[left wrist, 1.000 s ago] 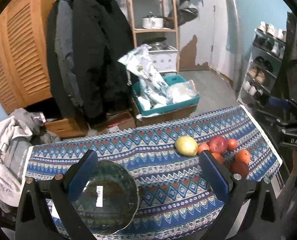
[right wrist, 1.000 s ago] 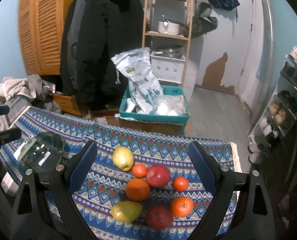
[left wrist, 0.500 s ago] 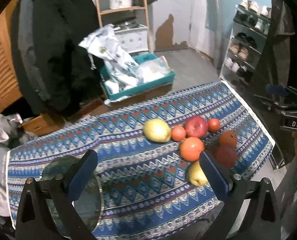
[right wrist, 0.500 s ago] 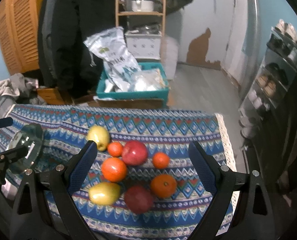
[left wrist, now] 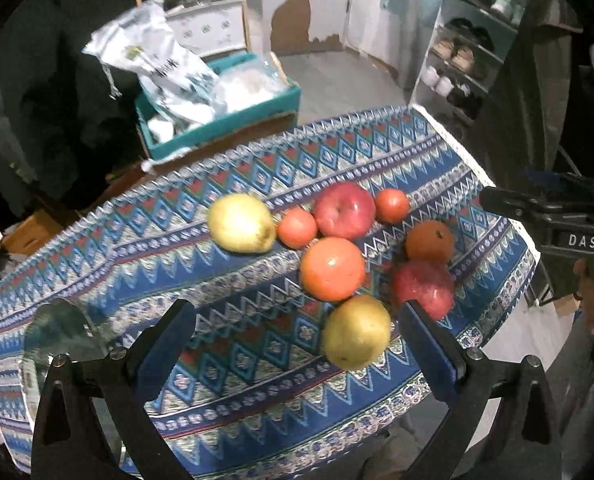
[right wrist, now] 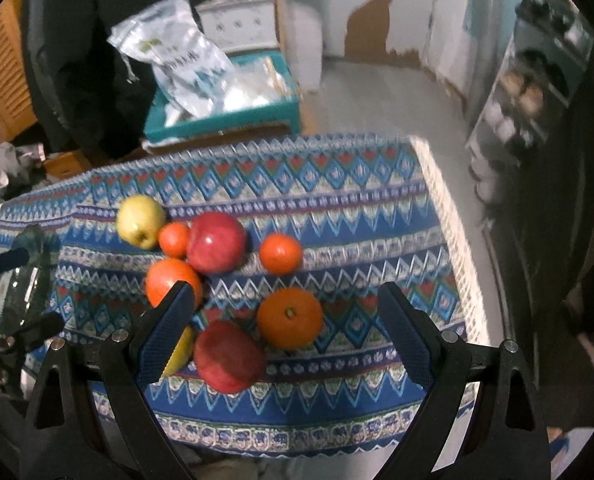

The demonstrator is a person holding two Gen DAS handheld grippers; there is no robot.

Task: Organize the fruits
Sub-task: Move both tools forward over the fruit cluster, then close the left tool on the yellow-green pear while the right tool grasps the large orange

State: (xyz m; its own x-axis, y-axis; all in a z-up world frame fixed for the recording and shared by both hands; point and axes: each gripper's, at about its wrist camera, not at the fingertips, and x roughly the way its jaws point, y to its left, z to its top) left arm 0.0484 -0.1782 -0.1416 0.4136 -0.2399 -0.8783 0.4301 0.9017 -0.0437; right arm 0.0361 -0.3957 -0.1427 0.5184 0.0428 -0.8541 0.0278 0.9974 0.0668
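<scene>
Right wrist view: right gripper (right wrist: 285, 336) spread, empty, over near red apple (right wrist: 229, 356) and orange (right wrist: 289, 318); left gripper (left wrist: 297, 344) also spread. We judge: lower squarely, close gently, carry to glass plate (left wrist: 63, 334)

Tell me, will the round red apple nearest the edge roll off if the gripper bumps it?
Probably. The round red apple looks smooth and ball-shaped, so a nudge could roll it. It sits near the front edge of the patterned blue tablecloth. The soft cloth may slow it slightly.

Home entryway – shoe rack (left wrist: 463, 56), hanging coats (right wrist: 77, 52), patterned tablecloth (left wrist: 257, 184).
</scene>
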